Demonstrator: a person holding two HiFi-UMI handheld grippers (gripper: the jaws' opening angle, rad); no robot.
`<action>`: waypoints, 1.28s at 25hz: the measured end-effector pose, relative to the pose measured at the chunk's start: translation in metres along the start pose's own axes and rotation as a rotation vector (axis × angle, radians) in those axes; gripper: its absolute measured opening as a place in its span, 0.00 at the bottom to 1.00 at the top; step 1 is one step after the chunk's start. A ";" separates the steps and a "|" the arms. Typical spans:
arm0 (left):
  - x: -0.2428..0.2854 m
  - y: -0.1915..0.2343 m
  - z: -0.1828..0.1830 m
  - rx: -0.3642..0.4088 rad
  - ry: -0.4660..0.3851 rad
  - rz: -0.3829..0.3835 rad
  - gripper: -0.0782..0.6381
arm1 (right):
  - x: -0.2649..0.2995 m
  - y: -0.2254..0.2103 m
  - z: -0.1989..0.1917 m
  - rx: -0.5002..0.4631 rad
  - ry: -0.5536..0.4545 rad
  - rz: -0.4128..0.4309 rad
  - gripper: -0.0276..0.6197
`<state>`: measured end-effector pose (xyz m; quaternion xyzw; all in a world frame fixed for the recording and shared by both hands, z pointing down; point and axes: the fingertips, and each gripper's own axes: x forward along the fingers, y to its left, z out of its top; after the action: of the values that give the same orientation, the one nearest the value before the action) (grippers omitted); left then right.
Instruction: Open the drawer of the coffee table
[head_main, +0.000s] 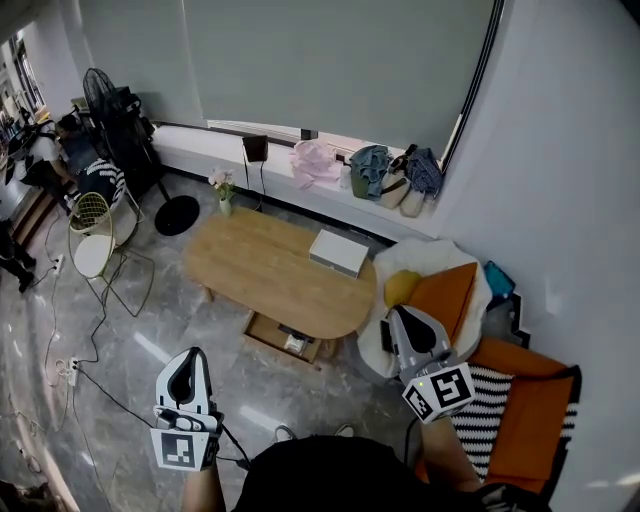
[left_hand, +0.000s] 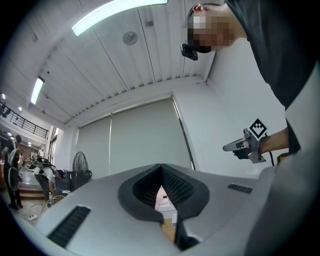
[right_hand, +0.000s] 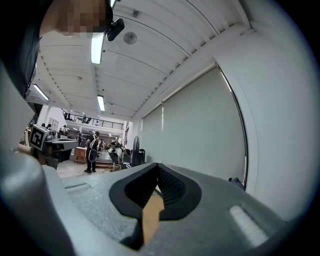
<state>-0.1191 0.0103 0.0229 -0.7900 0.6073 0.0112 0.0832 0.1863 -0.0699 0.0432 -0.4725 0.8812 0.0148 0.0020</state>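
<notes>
Approach comes first: we hold the left claw (head_main: 186, 365) and the right claw (head_main: 408, 320) closed on nothing, both well apart from the coffee table (head_main: 262, 268). The drawer (head_main: 287, 336) sits under the near edge of the tabletop and appears to be a little way out, though we cannot be sure. A white box (head_main: 338, 251) rests on the tabletop toward its far right side. We advise lowering one claw to drawer height, opening it, closing it on the front edge, then pulling straight toward us, level, so the drawer does not bind
</notes>
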 end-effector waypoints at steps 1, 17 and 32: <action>0.001 -0.001 0.000 0.000 -0.001 -0.004 0.12 | -0.001 -0.001 0.000 -0.003 0.003 -0.003 0.04; -0.015 0.014 -0.011 -0.007 0.017 0.007 0.12 | 0.015 0.022 0.001 -0.015 -0.001 0.026 0.04; -0.010 0.022 -0.011 0.009 0.001 0.027 0.12 | 0.023 0.027 0.003 -0.052 -0.031 -0.027 0.04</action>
<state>-0.1434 0.0129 0.0323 -0.7813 0.6181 0.0093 0.0864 0.1509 -0.0738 0.0401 -0.4841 0.8739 0.0452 0.0037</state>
